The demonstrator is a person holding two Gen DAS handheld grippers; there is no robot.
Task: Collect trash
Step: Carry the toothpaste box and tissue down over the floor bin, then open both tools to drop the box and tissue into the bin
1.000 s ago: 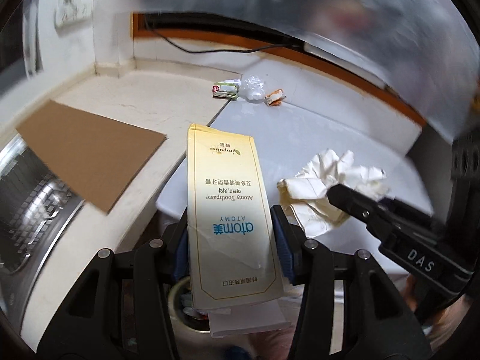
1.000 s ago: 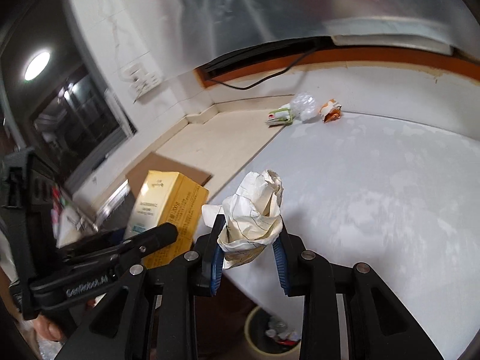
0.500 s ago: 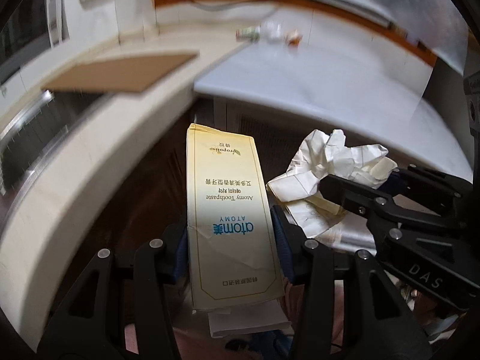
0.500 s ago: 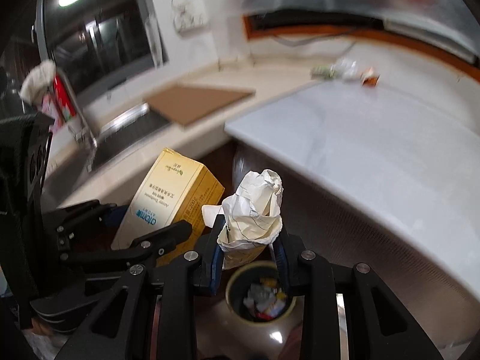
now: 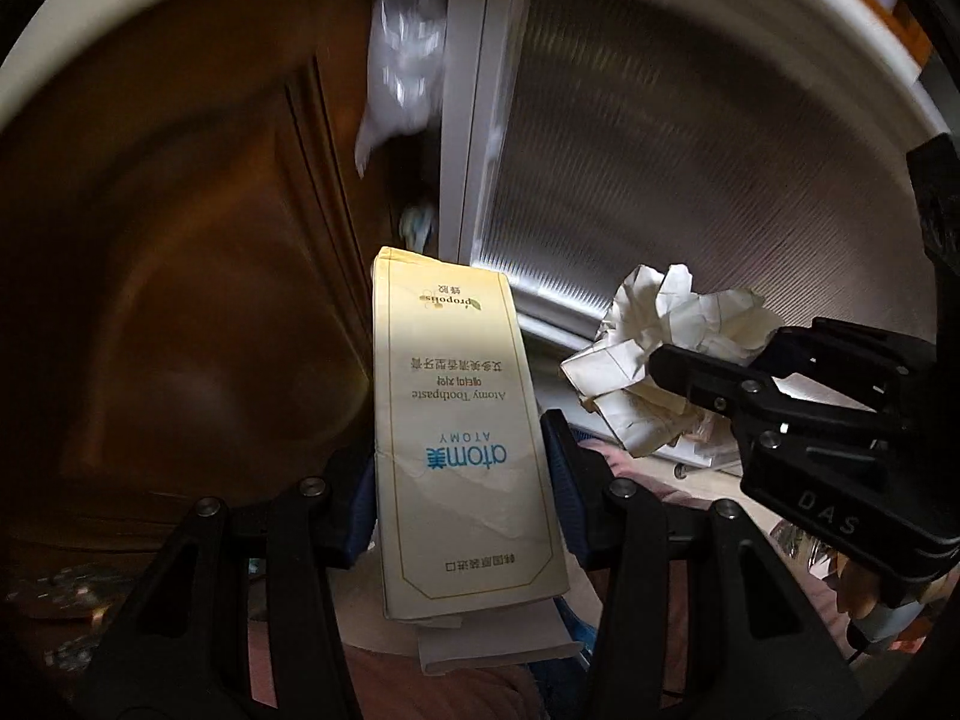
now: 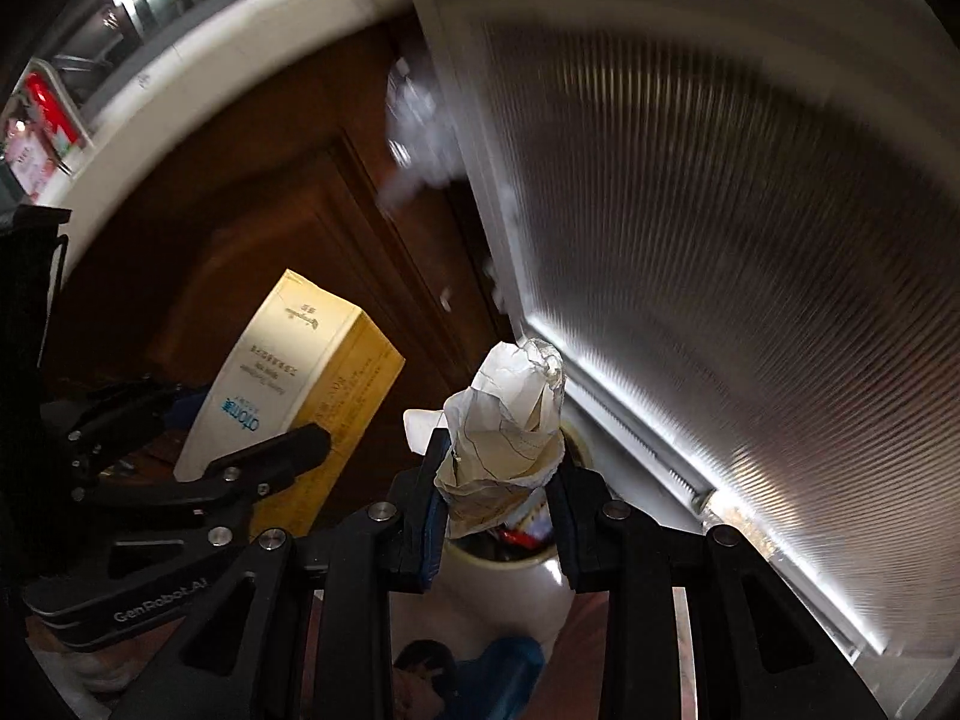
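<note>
My left gripper (image 5: 459, 480) is shut on a long yellow toothpaste box (image 5: 453, 420), held below the counter; the box also shows in the right wrist view (image 6: 288, 384). My right gripper (image 6: 498, 492) is shut on a crumpled ball of white paper (image 6: 510, 420), also seen in the left wrist view (image 5: 666, 348). The paper hangs just above a pale round trash bin (image 6: 510, 582) that holds several scraps; the bin's mouth is partly hidden behind the paper. The two grippers are side by side.
A dark brown wooden cabinet door (image 6: 270, 198) is ahead on the left. A ribbed metal panel (image 6: 720, 240) with a white frame stands on the right. A clear plastic bag (image 5: 402, 72) hangs between them. The pale counter edge (image 6: 198, 78) curves overhead.
Both grippers have dropped from counter height to below the counter edge, still holding the box and the paper. The trash bin has come up close beneath the right gripper.
</note>
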